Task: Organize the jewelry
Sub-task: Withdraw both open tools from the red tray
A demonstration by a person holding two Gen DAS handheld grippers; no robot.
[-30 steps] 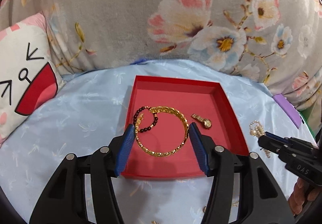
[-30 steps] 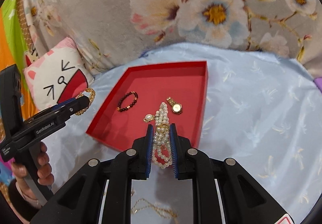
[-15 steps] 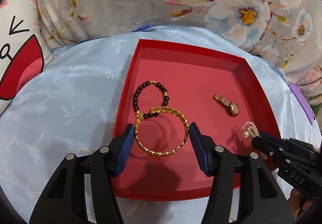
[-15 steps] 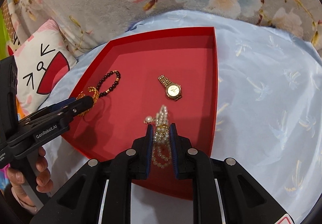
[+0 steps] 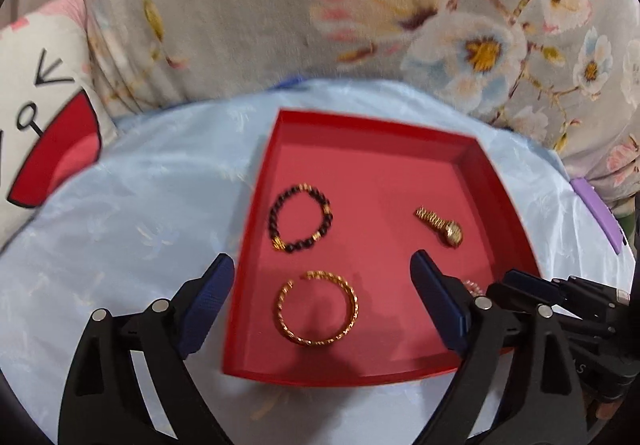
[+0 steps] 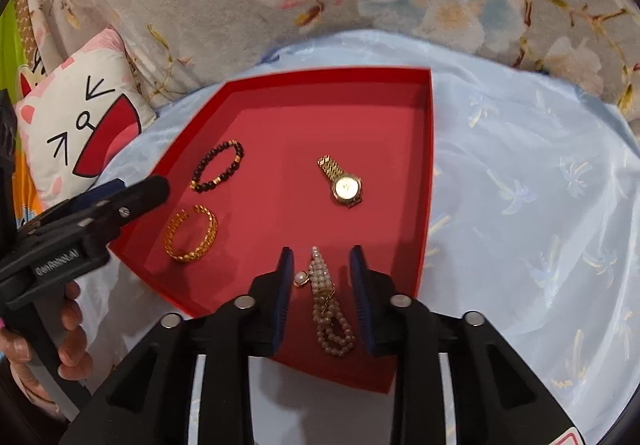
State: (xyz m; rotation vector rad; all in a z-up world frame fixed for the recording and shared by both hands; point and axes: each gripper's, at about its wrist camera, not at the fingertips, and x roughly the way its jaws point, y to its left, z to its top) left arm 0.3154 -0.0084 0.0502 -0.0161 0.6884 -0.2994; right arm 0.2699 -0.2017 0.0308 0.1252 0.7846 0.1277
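Note:
A red tray (image 5: 500, 181) (image 6: 428, 149) lies on a light blue cloth. In it lie a dark bead bracelet (image 5: 299, 218) (image 6: 218, 171), a gold watch (image 5: 440, 231) (image 6: 342, 183), a gold bangle (image 5: 316, 307) (image 6: 191, 234) and a pearl bracelet (image 6: 328, 305). My left gripper (image 5: 322, 301) is open wide, with the gold bangle lying free between its fingers. My right gripper (image 6: 322, 285) is open, with the pearl bracelet lying free between its fingers. The right gripper also shows in the left wrist view (image 5: 560, 301), and the left one in the right wrist view (image 6: 100, 213).
A floral grey cushion (image 5: 280, 5) rises behind the tray. A cartoon cat pillow (image 5: 36, 93) (image 6: 80, 125) sits at the left. A purple object (image 5: 596, 213) lies at the right edge of the cloth. Blue cloth (image 6: 540, 225) spreads to the right of the tray.
Both grippers have opened. The gold bangle has dropped from the left gripper onto the tray. The pearl bracelet has dropped from the right gripper onto the tray.

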